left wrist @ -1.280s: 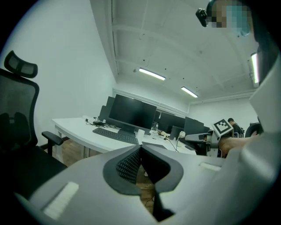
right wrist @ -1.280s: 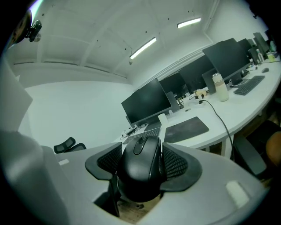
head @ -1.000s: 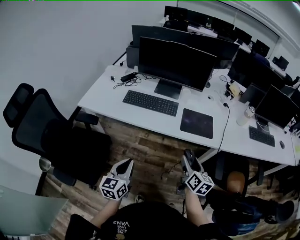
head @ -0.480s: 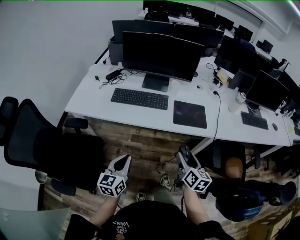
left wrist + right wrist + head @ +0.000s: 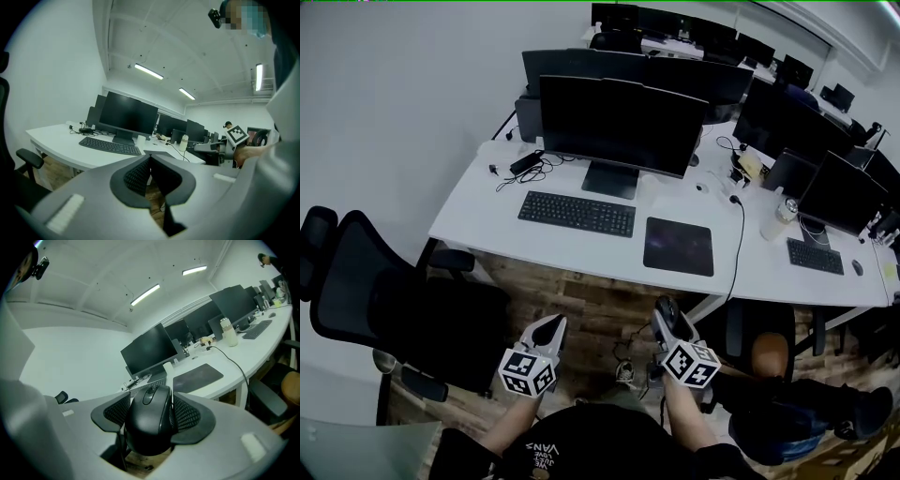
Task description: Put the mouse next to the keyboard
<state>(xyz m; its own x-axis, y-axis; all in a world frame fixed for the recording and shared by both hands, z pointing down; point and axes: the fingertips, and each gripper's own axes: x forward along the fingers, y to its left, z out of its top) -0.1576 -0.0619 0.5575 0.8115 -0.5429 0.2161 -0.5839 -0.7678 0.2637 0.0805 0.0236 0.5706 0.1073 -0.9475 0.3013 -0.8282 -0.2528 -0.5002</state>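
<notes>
White tabletop [image 5: 478, 211] carries the keyboard [image 5: 577, 214] near its front edge. Right gripper [image 5: 151, 414] clamps the mouse [image 5: 149, 427]. Left gripper [image 5: 150, 164] is fully closed and empty.

Bare desk [image 5: 483, 211] is open to me left of the keyboard [image 5: 577, 213], along its front edge, and in the narrow gap between keyboard and mouse pad [image 5: 679, 246]. Behind the keyboard the monitor [image 5: 623, 124] and its stand [image 5: 609, 179] block me; a black cable [image 5: 740, 242] runs just right of the pad. An office chair [image 5: 394, 305] stands at my left, off the wooden floor [image 5: 581, 300] straight ahead.
</notes>
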